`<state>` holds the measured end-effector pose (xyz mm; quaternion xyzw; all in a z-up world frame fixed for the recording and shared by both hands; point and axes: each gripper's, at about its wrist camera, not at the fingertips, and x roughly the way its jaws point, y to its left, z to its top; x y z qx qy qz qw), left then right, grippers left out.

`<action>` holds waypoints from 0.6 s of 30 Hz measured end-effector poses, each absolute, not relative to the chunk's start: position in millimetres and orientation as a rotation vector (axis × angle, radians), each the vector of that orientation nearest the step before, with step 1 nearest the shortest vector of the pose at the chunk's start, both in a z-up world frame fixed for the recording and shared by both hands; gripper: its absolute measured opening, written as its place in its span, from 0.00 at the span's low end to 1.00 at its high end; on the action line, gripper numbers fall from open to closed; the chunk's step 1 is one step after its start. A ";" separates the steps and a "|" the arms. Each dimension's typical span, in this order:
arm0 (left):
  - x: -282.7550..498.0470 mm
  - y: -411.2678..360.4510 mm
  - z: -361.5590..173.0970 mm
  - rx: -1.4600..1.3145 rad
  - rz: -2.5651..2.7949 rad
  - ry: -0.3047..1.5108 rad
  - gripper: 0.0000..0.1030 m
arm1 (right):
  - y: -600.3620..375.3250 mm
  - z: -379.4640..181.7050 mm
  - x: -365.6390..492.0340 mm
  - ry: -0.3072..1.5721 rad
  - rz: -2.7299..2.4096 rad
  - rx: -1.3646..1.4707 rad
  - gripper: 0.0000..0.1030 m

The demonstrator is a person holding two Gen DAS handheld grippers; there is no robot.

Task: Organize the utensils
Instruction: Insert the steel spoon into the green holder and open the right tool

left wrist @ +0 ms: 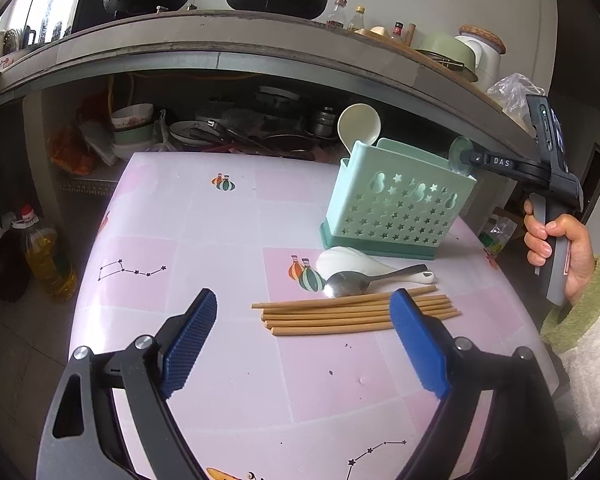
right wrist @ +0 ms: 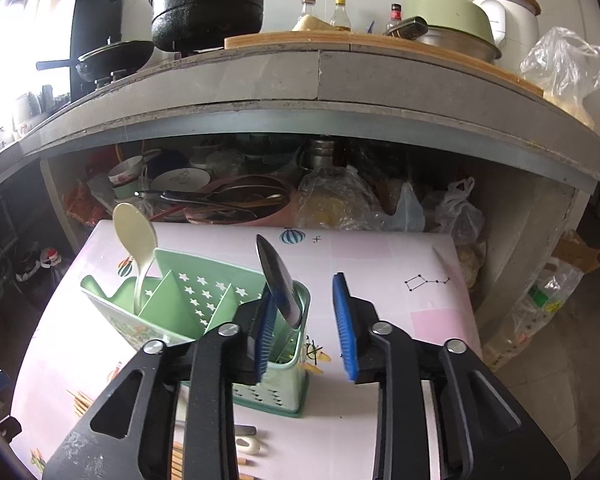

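A cluttered kitchen is filling the background, black pots sitting on a grey stone shelf [left wrist: 220, 46] and dishes crowding the space under it. In front of that, the worktop [left wrist: 204, 220] is wearing a pink cloth with constellation prints.

My left tongs [left wrist: 302, 312] are hanging wide open above the cloth, gripping nothing. Just past them a bundle of wooden chopsticks [left wrist: 340, 314] is lying flat, with a metal spoon [left wrist: 352, 282] and a white ceramic spoon [left wrist: 342, 262] resting just behind it, the metal one lying across the white one.

Behind those, the mint-green utensil caddy [left wrist: 396, 208] is standing upright, a cream rice paddle [left wrist: 358, 124] poking out of its left compartment.

My right tongs [right wrist: 302, 324] are hovering right over the caddy's right end, fingers apart and holding nothing. A dark knife [right wrist: 278, 280] is standing tilted in the rightmost compartment, just beside my left blue pad [right wrist: 264, 336]; whether they are touching, I cannot tell. My right hand [left wrist: 560, 248] is gripping the handle.
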<state>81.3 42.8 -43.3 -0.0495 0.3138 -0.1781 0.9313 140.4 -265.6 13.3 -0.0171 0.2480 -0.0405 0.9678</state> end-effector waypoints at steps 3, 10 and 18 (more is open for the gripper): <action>80.5 41.4 -42.7 -0.099 -0.363 0.648 0.83 | -263.9 17.4 131.5 0.483 -0.075 -0.044 0.40; 82.2 41.9 -44.0 -0.087 -0.346 0.650 0.83 | -270.4 33.5 97.2 0.420 -0.039 0.021 0.43; 92.8 38.4 -55.8 -0.100 -0.351 0.684 0.83 | -260.8 1.3 51.4 0.484 0.046 0.133 0.43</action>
